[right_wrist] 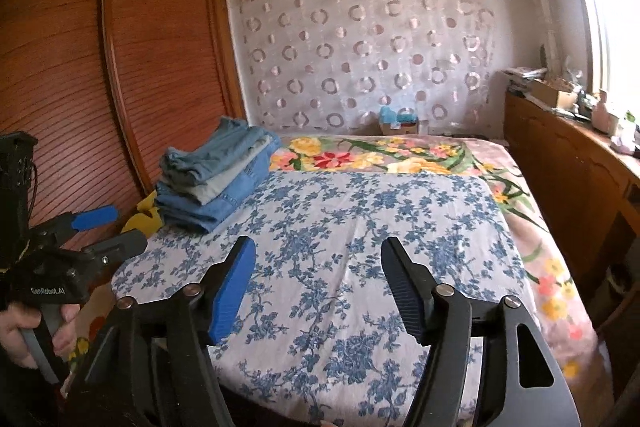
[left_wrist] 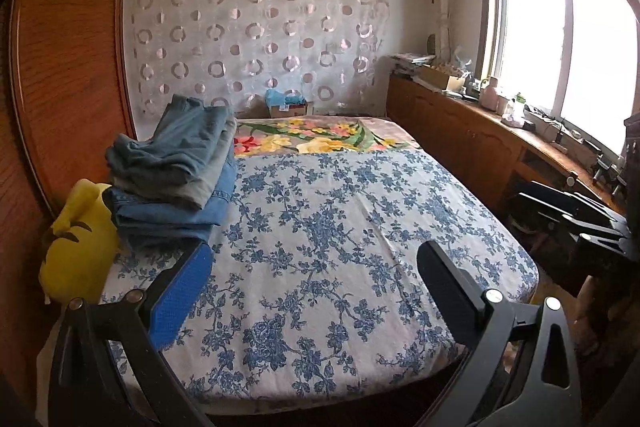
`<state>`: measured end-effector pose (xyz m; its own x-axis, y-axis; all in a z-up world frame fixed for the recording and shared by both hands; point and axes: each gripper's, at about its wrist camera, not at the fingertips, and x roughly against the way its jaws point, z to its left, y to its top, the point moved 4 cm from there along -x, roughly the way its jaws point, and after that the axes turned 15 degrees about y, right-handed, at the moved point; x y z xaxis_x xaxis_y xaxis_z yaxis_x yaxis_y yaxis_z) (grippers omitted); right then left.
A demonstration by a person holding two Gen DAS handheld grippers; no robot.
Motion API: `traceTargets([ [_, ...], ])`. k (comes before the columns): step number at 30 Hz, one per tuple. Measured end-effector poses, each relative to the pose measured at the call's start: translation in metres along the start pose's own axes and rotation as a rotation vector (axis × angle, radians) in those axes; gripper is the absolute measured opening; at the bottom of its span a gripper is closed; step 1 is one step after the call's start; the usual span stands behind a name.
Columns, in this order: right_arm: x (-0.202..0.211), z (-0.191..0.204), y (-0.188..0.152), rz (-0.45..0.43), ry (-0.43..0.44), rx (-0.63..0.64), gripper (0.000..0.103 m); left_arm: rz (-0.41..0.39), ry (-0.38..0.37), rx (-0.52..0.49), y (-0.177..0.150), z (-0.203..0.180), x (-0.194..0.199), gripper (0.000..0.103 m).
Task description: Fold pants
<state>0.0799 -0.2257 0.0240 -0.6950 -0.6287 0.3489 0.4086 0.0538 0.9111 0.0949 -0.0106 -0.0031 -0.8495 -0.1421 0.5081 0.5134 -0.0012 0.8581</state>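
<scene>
A stack of folded pants (left_wrist: 176, 167), blue denim and grey-green, lies at the far left of the bed; it also shows in the right wrist view (right_wrist: 216, 179). My left gripper (left_wrist: 316, 255) is open and empty, held above the near part of the blue-flowered sheet (left_wrist: 340, 219), with the stack ahead to its left. My right gripper (right_wrist: 318, 251) is open and empty above the same sheet (right_wrist: 360, 227). The left gripper also shows at the left of the right wrist view (right_wrist: 104, 231), held in a hand.
A yellow soft toy (left_wrist: 76, 243) lies beside the stack against the wooden wardrobe (left_wrist: 68, 67). A floral blanket (left_wrist: 320, 135) covers the bed's far end. A cluttered wooden counter (left_wrist: 480, 131) runs under the window on the right. A black device (left_wrist: 572, 215) stands at the right.
</scene>
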Motion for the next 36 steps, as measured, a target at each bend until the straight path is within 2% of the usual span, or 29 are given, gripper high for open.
traceTargets([
  [8,0.037,0.002,0.002,-0.079,-0.063,-0.01,0.069,-0.054,0.026,0.004,0.009,-0.001,0.029,0.102],
  [15,0.05,0.013,-0.002,-0.106,-0.094,0.009,0.069,-0.091,0.047,0.005,0.015,0.001,0.047,0.102],
  [36,0.053,0.01,-0.004,-0.098,-0.117,0.024,0.069,-0.083,0.045,0.008,0.015,0.003,0.053,0.102],
])
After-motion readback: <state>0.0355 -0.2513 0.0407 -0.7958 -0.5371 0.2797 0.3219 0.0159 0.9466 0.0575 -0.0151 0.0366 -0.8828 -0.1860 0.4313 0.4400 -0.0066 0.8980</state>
